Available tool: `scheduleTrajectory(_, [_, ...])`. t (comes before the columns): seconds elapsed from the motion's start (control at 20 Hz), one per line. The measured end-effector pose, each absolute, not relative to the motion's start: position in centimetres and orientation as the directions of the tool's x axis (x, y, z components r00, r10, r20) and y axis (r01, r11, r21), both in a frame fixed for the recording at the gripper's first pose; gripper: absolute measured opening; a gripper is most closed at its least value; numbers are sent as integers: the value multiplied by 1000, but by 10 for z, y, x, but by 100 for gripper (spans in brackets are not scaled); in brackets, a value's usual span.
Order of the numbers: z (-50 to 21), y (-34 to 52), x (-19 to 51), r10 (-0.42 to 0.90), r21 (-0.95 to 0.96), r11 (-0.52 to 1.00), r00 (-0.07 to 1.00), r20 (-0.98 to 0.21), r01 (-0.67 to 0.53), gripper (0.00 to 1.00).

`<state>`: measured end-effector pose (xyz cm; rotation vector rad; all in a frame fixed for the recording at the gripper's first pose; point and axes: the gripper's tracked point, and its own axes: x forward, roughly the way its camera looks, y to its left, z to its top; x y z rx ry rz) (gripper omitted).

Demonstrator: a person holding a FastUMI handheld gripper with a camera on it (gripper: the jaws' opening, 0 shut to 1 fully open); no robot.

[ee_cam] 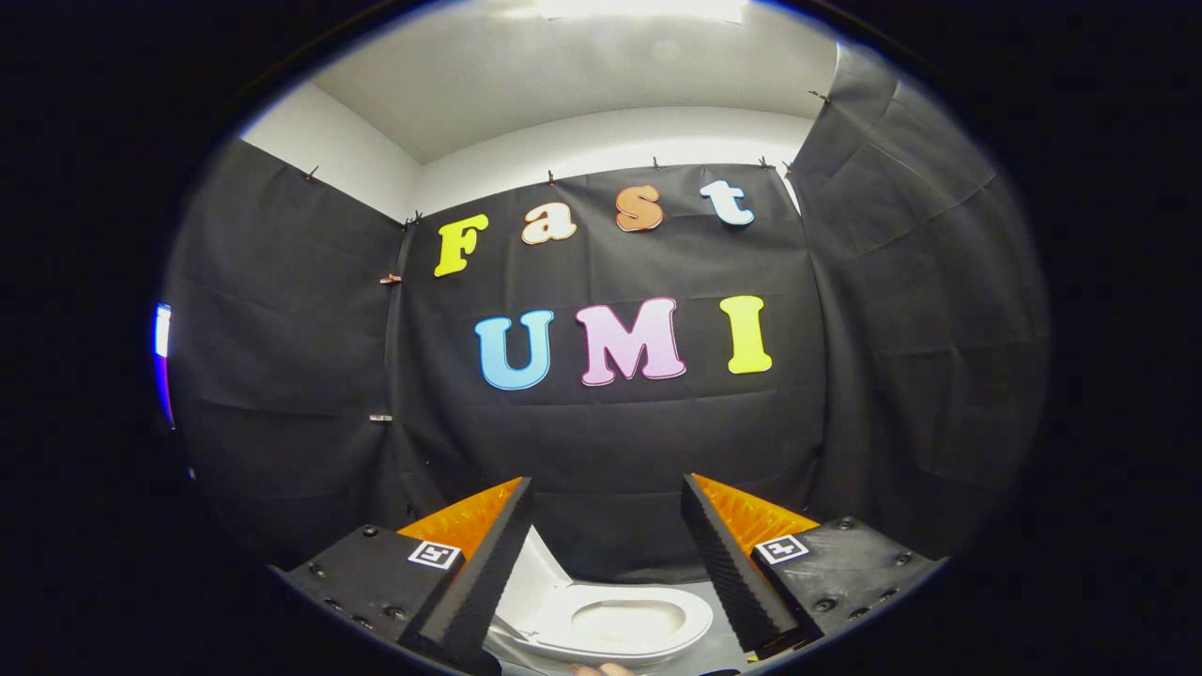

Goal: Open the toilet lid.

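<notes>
Gripper view: gripper (607, 498) jaws wide apart, holding nothing; toilet (624, 624) below, lid (531, 577) raised.

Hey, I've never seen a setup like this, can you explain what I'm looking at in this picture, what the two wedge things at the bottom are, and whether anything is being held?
This is a handheld tool, not a robot arm: a person carries a two-finger claw, and a wide-angle camera riding on it looks forward along its fingers. That is why the picture is round and bent. The two wedge shapes at the bottom are the claw's fingers, standing apart, so the claw is open with nothing between them. Low down between and just beyond the fingers sits a white toilet. Its bowl opening is visible, and a white panel rising on its left looks like the lid already lifted. Behind the toilet hangs the black cloth wall of the booth, with a white ceiling above. At the very bottom a small sliver, possibly a fingertip, peeks in; it is too small to be sure.
</notes>
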<state>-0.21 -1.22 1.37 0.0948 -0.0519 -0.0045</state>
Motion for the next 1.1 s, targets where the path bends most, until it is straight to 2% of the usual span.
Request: scheduleTrajectory(1.1, [27, 1, -8, 13, 78, 997, 995, 100, -21, 98])
